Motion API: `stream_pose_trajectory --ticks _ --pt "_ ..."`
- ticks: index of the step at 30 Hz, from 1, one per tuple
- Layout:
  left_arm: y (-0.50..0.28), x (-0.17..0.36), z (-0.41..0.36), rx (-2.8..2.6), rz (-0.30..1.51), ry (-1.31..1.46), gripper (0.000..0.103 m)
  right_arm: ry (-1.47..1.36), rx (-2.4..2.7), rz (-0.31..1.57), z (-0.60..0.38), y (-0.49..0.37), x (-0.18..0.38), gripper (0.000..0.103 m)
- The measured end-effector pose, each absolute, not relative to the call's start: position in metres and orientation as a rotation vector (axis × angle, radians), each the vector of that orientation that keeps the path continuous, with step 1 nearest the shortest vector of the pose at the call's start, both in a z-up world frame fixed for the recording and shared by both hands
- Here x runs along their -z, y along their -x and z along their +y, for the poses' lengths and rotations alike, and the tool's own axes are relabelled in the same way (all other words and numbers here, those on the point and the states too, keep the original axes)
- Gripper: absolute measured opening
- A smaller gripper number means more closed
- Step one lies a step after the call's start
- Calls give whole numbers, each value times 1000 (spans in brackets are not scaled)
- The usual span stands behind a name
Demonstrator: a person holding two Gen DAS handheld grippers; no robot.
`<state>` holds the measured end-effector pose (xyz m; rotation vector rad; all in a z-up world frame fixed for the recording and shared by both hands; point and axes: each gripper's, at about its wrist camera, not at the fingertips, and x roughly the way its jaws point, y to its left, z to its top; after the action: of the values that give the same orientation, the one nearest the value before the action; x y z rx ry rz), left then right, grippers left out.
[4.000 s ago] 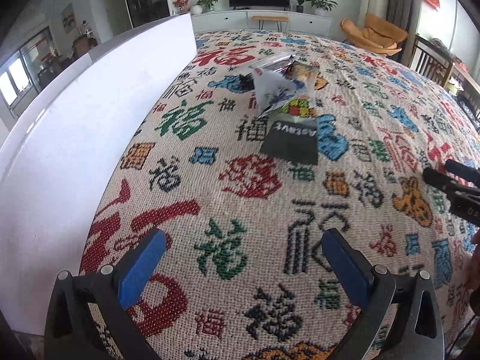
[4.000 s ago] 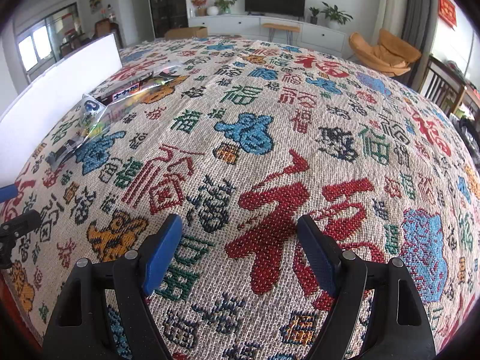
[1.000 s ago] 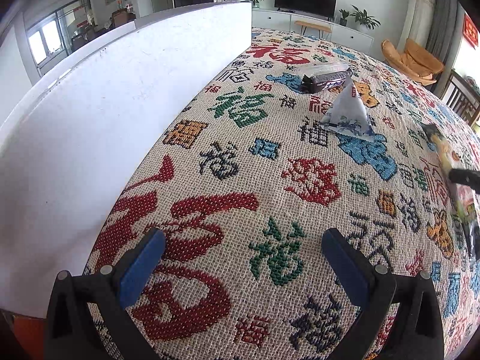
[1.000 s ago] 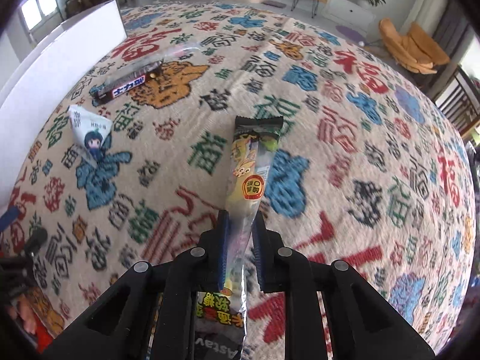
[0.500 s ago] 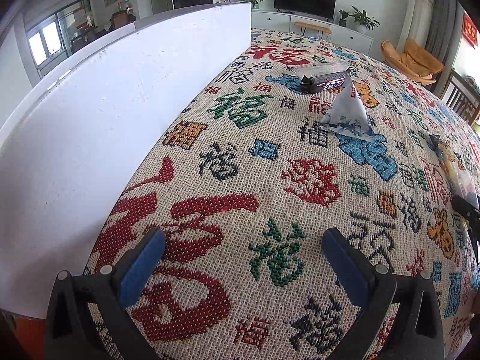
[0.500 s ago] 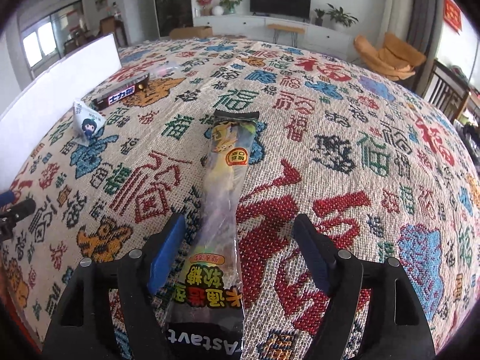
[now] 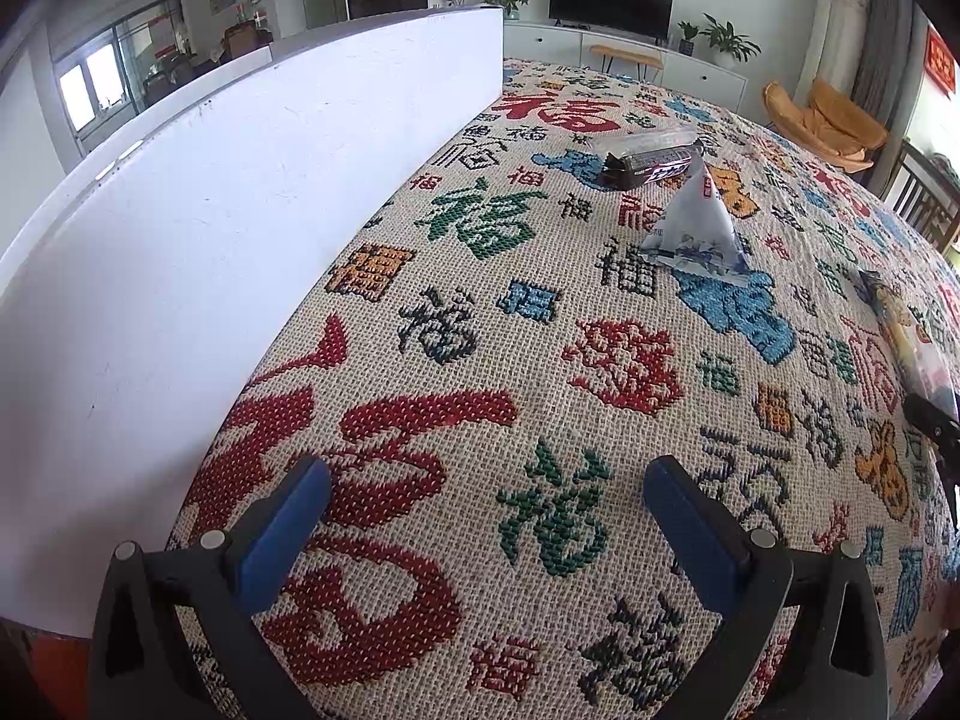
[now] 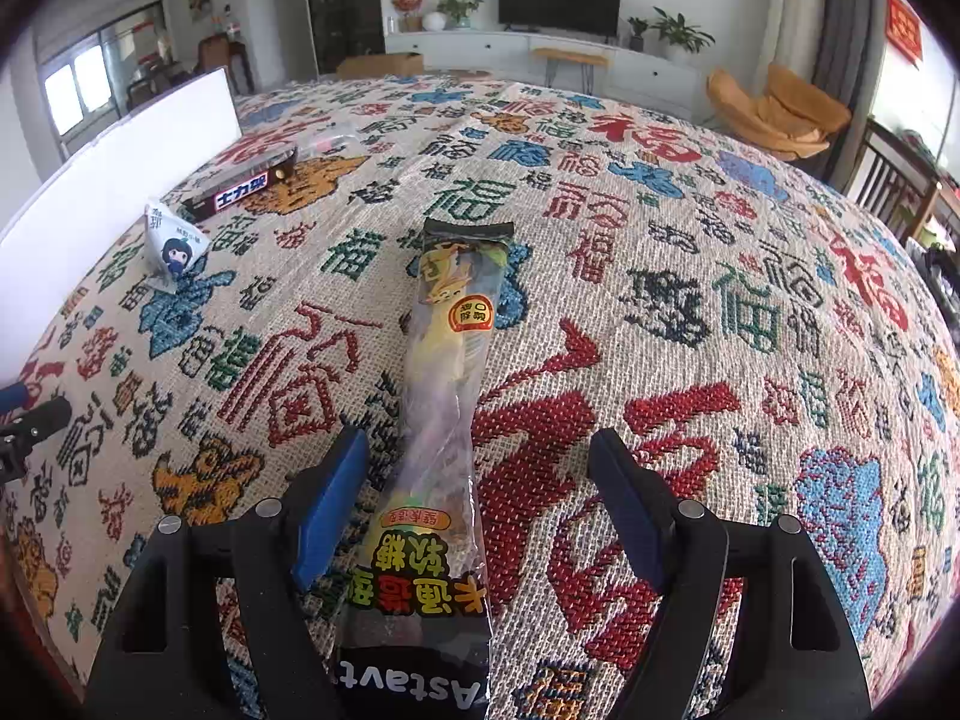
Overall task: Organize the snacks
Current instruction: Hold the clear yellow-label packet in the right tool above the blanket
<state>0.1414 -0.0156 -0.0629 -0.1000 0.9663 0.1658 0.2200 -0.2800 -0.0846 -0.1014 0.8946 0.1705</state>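
Note:
A long candy packet with a black top lies flat on the patterned tablecloth, running away from me between the jaws of my open right gripper; the jaws stand apart from it. It shows at the right edge of the left wrist view. A white triangular packet and a dark chocolate bar lie at the left near a white board. My left gripper is open and empty over bare cloth; the triangular packet and the bar lie ahead of it.
A tall white board stands along the table's left side. A clear wrapper lies behind the bar. A TV cabinet, an orange armchair and wooden chairs stand beyond the table.
My right gripper held the long packet one second ago, then opened and left it lying on the cloth. It has since risen and drawn back slightly. The left gripper has not moved.

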Motion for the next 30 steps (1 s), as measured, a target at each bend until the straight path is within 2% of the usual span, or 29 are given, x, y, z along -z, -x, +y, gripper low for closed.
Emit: stream_pose_trajectory --ticks 30 --pt "-140 63 -16 -165 965 99 103 101 -171 894 -280 -219 85 79"
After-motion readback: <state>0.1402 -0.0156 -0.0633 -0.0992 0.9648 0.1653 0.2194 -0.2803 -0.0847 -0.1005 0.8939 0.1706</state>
